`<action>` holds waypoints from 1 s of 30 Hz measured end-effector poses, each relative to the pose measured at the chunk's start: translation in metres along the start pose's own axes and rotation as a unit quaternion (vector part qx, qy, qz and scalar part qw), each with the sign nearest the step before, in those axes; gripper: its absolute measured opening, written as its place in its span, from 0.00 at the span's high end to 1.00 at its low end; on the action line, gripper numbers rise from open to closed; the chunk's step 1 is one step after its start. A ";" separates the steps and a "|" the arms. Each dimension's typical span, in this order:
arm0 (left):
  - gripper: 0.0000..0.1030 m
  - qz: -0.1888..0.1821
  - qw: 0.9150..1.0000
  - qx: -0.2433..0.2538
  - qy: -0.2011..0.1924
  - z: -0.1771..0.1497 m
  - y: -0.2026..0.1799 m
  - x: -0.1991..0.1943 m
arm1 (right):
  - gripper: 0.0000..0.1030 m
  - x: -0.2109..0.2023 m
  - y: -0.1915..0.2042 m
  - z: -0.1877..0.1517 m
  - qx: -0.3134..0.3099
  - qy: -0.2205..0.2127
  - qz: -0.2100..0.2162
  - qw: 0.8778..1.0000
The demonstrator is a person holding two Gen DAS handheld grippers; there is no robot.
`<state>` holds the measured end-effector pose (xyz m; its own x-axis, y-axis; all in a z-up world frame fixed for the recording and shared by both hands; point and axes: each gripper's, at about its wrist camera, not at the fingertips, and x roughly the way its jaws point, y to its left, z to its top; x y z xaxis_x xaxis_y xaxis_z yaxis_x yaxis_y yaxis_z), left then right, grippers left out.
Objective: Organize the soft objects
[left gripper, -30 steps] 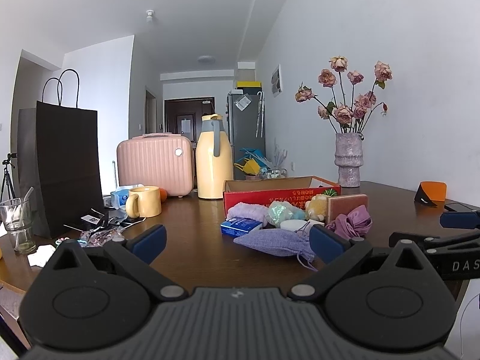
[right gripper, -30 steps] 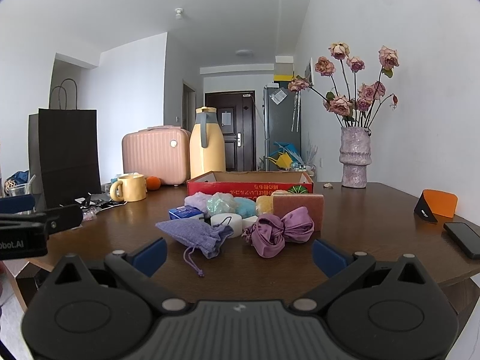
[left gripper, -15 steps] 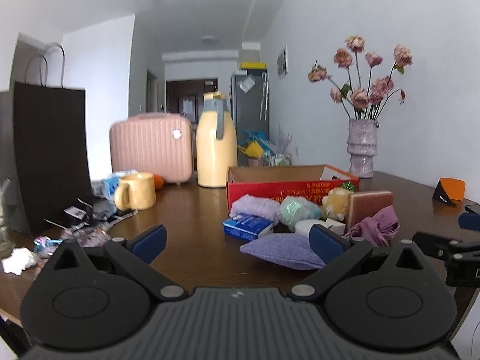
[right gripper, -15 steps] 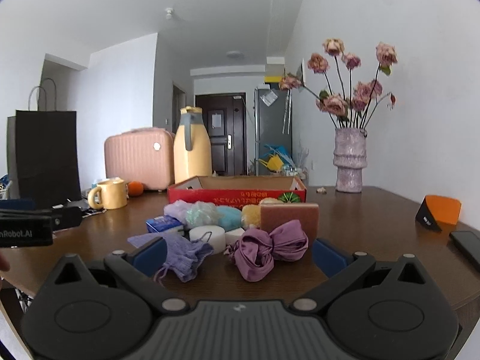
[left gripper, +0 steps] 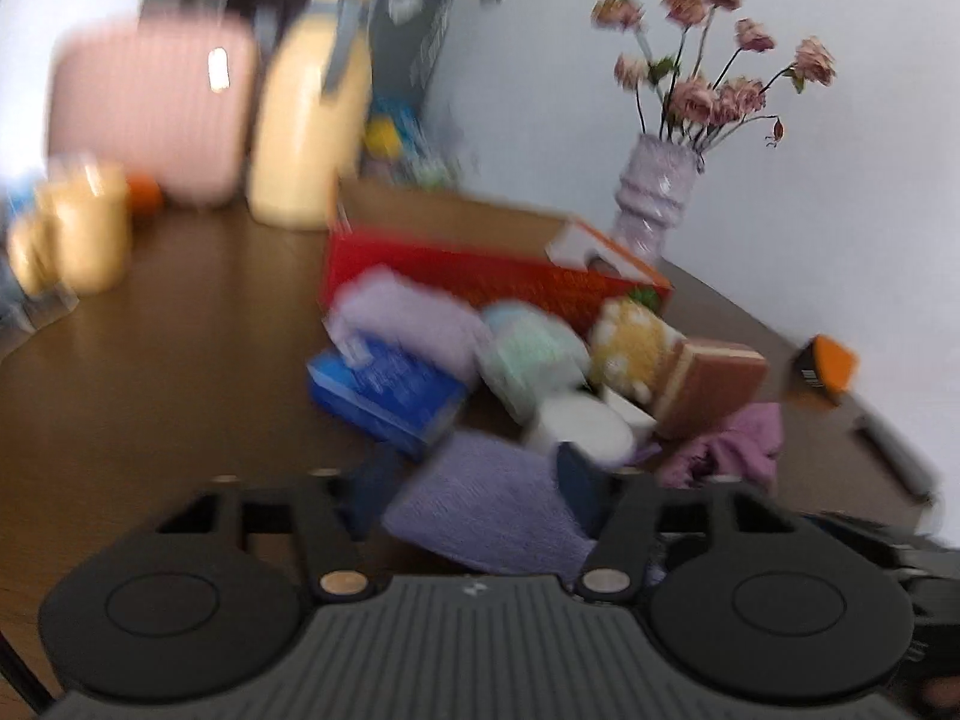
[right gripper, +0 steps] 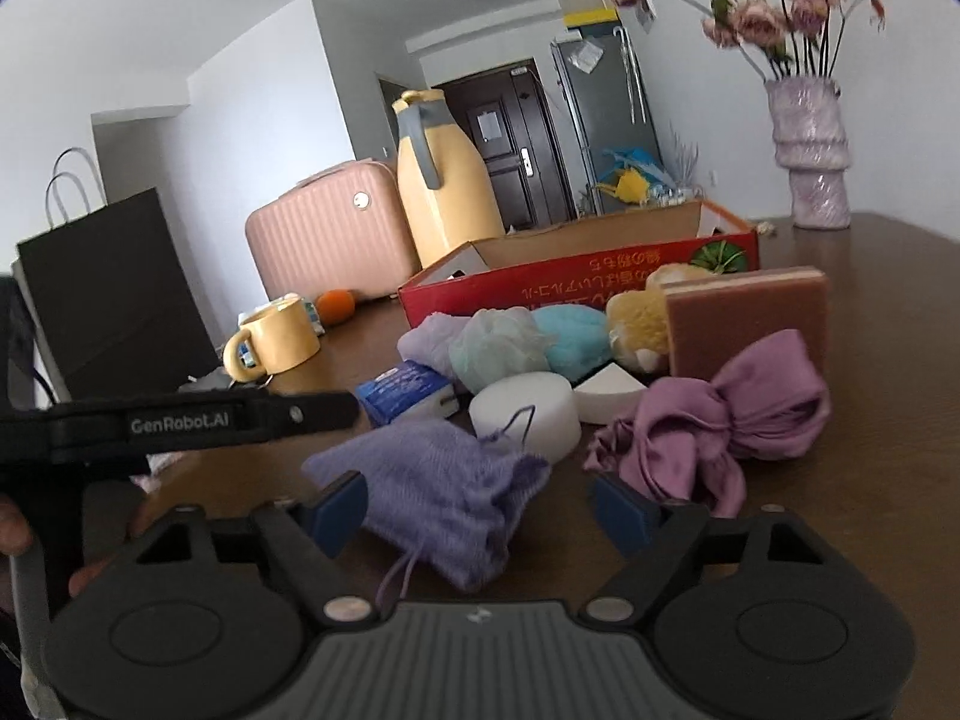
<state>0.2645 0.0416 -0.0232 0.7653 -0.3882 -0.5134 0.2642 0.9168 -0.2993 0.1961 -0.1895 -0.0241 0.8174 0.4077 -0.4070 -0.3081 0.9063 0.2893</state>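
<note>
"GenRobot.AI" is read on the left tool's (right gripper: 336,405) side bar in the right wrist view; upside-down script in yellow is printed on the red cardboard box (right gripper: 576,285), not legible. White print on the blue packet (right gripper: 405,390) is too small to be read.

The lavender drawstring pouch (right gripper: 444,498) is laid on the near part of the table (right gripper: 870,510), just near of the white round sponge (right gripper: 525,411) and left of the knotted purple cloth (right gripper: 720,438). A brown sponge block (right gripper: 747,315) is stood behind the cloth; mint, blue and yellow puffs are piled against the box.

Compared with a second ago, both tools are brought much closer to the pile and tilted; the left wrist view is motion-blurred. Both sets of jaws have just been closing. The right tool (right gripper: 480,507) is seen released, the pouch between its pads without clear pressing. In the left view the left tool (left gripper: 474,492) is set around the pouch (left gripper: 486,516); whether it is clenched on it cannot be told through the blur.
</note>
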 end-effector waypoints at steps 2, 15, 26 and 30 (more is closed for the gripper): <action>0.66 -0.029 0.999 -0.031 0.033 -0.007 0.009 0.004 | 0.39 0.011 -0.005 0.004 0.014 0.006 0.009 1.000; 0.31 0.016 0.999 -0.039 0.007 -0.020 0.005 -0.010 | 0.89 0.036 -0.022 0.010 -0.005 0.057 0.049 0.997; 0.85 -0.089 0.994 -0.059 0.030 -0.032 -0.011 -0.021 | 0.89 -0.011 -0.027 0.002 -0.032 0.063 0.081 0.994; 0.87 -0.085 0.995 -0.055 0.003 -0.013 -0.021 -0.027 | 0.89 -0.018 -0.025 0.012 -0.049 0.038 0.079 0.995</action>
<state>0.2302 0.0315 -0.0136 0.7116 -0.5380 -0.4519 0.3239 0.8219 -0.4686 0.1952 -0.2210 -0.0134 0.7165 0.5497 -0.4295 -0.4789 0.8353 0.2701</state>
